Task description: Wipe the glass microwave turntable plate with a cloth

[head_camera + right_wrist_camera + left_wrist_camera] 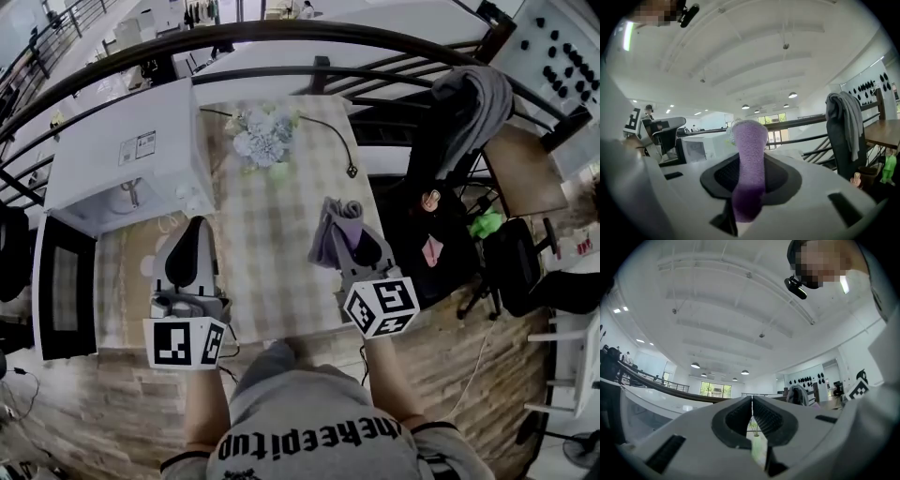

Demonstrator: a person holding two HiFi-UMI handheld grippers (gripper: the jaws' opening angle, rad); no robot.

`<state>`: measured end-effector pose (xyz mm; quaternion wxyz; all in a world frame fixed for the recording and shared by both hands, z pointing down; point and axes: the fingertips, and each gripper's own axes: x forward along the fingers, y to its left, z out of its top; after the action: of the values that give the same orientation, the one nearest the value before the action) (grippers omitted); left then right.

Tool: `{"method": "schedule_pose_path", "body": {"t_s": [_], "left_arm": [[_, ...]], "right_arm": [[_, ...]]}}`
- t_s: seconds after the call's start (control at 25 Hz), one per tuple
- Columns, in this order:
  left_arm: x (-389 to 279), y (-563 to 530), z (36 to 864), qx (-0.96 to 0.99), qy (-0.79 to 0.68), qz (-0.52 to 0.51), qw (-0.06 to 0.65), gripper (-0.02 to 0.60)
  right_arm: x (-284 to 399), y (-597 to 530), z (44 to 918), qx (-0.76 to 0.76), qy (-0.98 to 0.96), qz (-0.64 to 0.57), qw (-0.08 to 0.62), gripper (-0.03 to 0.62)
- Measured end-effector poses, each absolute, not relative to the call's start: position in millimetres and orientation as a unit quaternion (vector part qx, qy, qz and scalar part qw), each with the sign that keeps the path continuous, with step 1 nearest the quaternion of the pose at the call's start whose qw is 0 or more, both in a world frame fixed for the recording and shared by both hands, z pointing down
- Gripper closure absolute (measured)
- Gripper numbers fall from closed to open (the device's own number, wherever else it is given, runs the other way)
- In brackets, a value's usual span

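Note:
A white microwave [131,155] stands at the table's left with its dark door [62,288] swung open; the glass turntable plate [120,202] shows faintly inside. My left gripper [193,232] hovers just right of the opening, jaws shut with nothing between them [752,416]. My right gripper [361,242] is over the table's right side, shut on a purple cloth [336,230] that hangs folded from its jaws. In the right gripper view the cloth [750,164] stands up between the pads, with the microwave [701,149] behind it.
A vase of pale flowers [262,141] and a black cable [336,141] lie at the back of the checked tablecloth [277,272]. A chair draped with a grey garment [473,103] stands right of the table. A curved railing [281,37] runs behind.

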<state>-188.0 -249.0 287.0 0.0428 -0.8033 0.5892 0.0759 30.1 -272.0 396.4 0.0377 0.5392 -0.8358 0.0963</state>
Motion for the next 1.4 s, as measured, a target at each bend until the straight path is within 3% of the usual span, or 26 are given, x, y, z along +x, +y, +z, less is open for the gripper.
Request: {"method": "schedule_pose_path", "body": {"t_s": [0.68, 1.28, 1.4], "left_arm": [[-199, -294, 334, -0.831, 0.553, 0.054, 0.022, 0.571], [-213, -313, 357, -0.827, 0.561, 0.031, 0.007, 0.571], [-211, -318, 359, -0.828, 0.561, 0.03, 0.005, 0.571]], "right_arm": [[-29, -310, 547, 0.512, -0.81, 0.222, 0.182, 0.483], [-67, -338, 627, 0.473, -0.798, 0.189, 0.323, 0.484], [-65, -340, 629, 0.469, -0.799, 0.188, 0.325, 0.484]]}}
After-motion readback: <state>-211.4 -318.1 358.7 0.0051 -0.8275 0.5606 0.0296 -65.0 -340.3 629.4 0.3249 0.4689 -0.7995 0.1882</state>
